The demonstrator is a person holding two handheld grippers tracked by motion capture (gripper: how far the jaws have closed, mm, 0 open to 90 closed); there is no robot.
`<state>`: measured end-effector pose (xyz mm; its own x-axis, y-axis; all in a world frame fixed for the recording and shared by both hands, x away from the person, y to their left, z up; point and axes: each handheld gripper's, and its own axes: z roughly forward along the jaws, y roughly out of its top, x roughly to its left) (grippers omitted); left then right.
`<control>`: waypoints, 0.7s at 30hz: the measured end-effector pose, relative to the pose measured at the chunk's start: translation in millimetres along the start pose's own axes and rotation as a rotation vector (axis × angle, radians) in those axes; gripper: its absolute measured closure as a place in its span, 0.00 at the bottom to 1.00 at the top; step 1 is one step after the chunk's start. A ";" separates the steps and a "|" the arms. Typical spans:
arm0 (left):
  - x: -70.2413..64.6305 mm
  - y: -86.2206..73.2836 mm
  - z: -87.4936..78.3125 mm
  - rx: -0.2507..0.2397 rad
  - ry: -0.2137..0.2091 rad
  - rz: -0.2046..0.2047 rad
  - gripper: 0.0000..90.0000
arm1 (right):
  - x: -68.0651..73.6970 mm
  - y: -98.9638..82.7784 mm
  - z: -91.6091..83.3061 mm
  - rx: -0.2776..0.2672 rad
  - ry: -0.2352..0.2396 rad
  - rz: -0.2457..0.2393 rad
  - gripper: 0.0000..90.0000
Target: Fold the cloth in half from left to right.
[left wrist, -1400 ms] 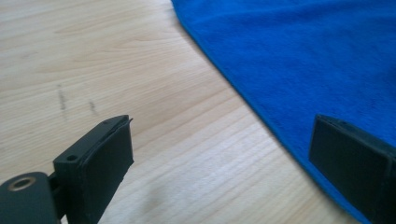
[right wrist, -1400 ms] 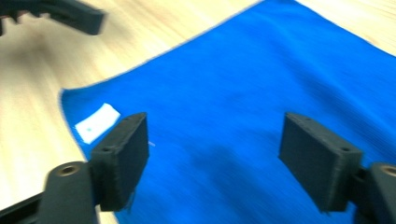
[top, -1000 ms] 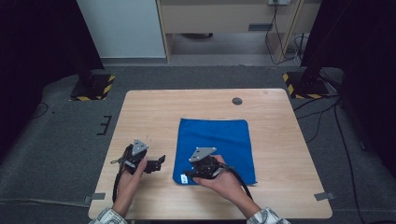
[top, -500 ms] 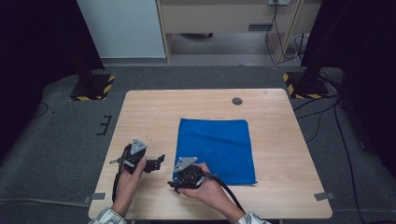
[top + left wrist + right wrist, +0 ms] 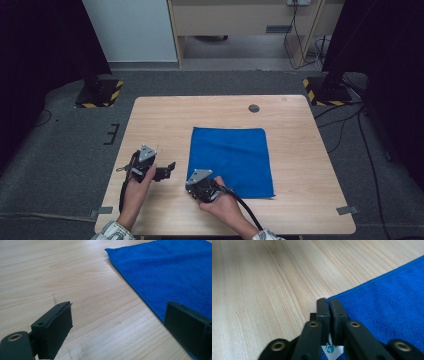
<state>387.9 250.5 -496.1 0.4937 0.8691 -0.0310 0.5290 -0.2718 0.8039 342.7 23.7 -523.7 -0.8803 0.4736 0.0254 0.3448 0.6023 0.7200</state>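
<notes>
One blue cloth (image 5: 230, 160) is seen, laid flat on the wooden surface (image 5: 165, 125), a little to the right of its middle. Two grippers are counted, each held in one hand, and one small dark round mark (image 5: 254, 108) is seen on the surface near the far edge.

The right gripper (image 5: 192, 186) is held low at the near left corner of the cloth. In the right gripper view (image 5: 327, 305) its jaws are brought together, having just been closing, and the corner of the cloth is caught between them; a white label with a small print is seen under the jaws. The right hand (image 5: 220, 200) is wrapped around the gripper body from behind, with the forearm coming from the near edge and the cable trailing beside it.

The left gripper (image 5: 170, 169) is held just above the surface, to the left of the cloth and near it, pointing toward the cloth edge. Its jaws are spread wide in the left gripper view (image 5: 117, 327), and only bare wood is between them. The right jaw seems to overlap the cloth edge there, but whether it touches cannot be told. The left hand (image 5: 137, 180) is closed around the body.

The surface is light wood with rounded corners. Around it a grey carpet floor (image 5: 60, 150) is seen, with two black stands marked by yellow and black stripes, and cables at the right.
</notes>
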 end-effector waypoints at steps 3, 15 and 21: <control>4.0 10.7 9.9 0.013 -0.008 0.019 0.08 | 1.6 -1.4 -1.8 -0.004 0.024 0.015 0.98; 15.8 58.5 70.2 0.041 -0.013 0.056 0.14 | 24.6 1.3 2.5 -0.026 0.097 -0.014 0.98; 17.5 70.4 104.0 0.083 0.010 0.043 0.21 | 31.0 2.4 4.1 -0.033 0.105 -0.017 0.98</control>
<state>505.5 203.5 -501.8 0.5103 0.8600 0.0091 0.5630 -0.3420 0.7524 317.6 42.5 -524.0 -0.9159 0.3923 0.0846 0.3202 0.5871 0.7435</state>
